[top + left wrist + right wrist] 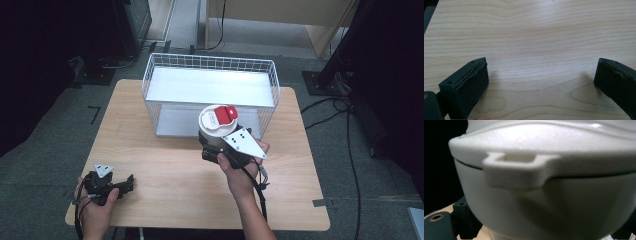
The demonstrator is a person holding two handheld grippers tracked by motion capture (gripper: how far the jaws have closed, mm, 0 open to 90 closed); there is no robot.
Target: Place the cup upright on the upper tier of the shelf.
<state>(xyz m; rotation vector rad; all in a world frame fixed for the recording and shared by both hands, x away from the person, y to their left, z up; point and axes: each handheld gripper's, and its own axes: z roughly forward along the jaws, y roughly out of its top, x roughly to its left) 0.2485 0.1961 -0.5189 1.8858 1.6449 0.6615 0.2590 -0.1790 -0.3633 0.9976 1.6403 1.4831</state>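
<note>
My right gripper (220, 145) is clamped on a white container (216, 125) with a white lid and a red flip tab (225, 115) on top. I hold it upright above the middle of the wooden table (165, 175), just in front of the near edge of the white wire basket (272, 80) that stands at the far side of the table. My right hand (240, 172) wraps the gripper body from the near side, with the grey three-cornered plate (244, 142) on top and the black cable (257, 192) trailing back along my forearm.

In the right gripper view the container's white body (544, 205) sits very close to the camera, with a moulded lug (511, 170) projecting from the lid rim. My 2 black jaws show at the bottom corners, one on each side of the body, pressed against it.

My left gripper (125, 186) rests low at the near left corner of the table, held by my left hand (97, 205), well apart from the container. In the left gripper view its 2 jaws stand wide, with bare wood grain (536, 50) between them and nothing in their grip.
</note>
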